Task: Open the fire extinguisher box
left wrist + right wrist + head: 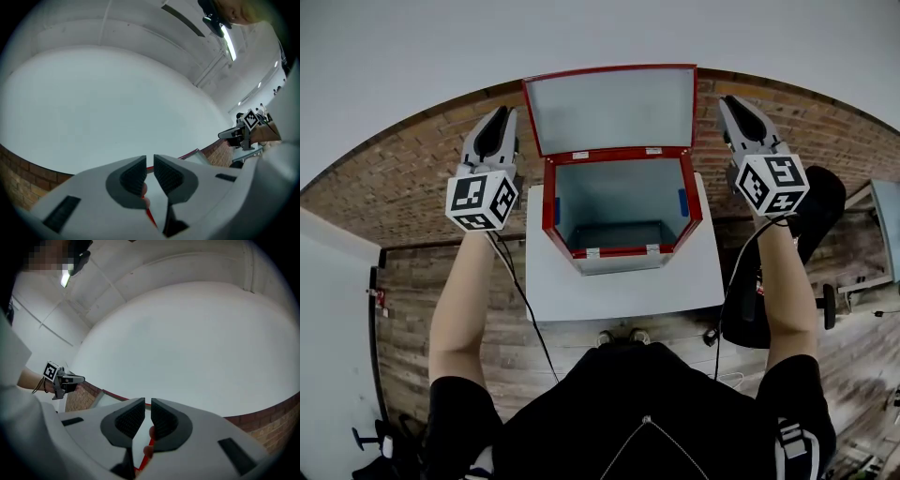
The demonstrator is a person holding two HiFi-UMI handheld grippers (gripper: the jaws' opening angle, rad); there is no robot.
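I read the fire extinguisher box (692, 192) as standing on the white bench (553, 291), directly ahead of the person and centred between the two arms. Its lid (611, 109) is raised on the box's far edge and leans away, so I judge the opening step done. The hinge line, the box's working axis, runs left to right across the head view. The left gripper (499, 114) is held up just beside the lid's left edge. The right gripper (733, 101) is held near the lid's right edge. Neither touches the box, and both lie about equally near it, so any further move on the lid could fall to either arm, inward toward the box. Both grippers are clenched to a thin slit and grasp nothing. The red sliver showing through each slit is, in my judgement, the lid's rim beyond the jaws, not a held part. The box has a red frame and a pale grey-blue interior. Small white labels sit on its near and far rims, and a blue tab sits on each inner side wall. No extinguisher is visible inside.
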